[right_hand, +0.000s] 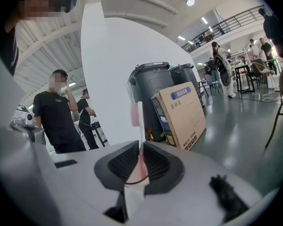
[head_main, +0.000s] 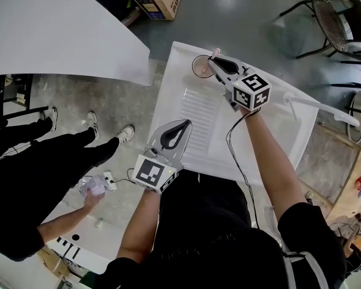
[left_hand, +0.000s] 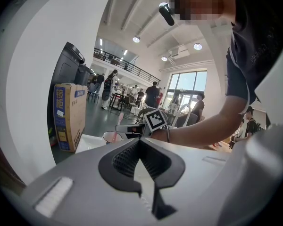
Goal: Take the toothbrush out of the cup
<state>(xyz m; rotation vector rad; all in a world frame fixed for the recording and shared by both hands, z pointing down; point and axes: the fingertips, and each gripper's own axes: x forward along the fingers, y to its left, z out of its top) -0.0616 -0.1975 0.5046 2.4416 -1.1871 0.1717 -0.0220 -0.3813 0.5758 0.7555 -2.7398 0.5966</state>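
At the far end of the white counter (head_main: pixel 277 131), the cup (head_main: pixel 200 67) stands with the pink toothbrush (right_hand: pixel 140 121) upright in it. The right tool (right_hand: pixel 140 149) is closed narrow on the toothbrush handle, just above the cup rim. The left tool (head_main: pixel 182 125) is over the counter's ribbed near part, jaws together with nothing between them, well apart from the cup.
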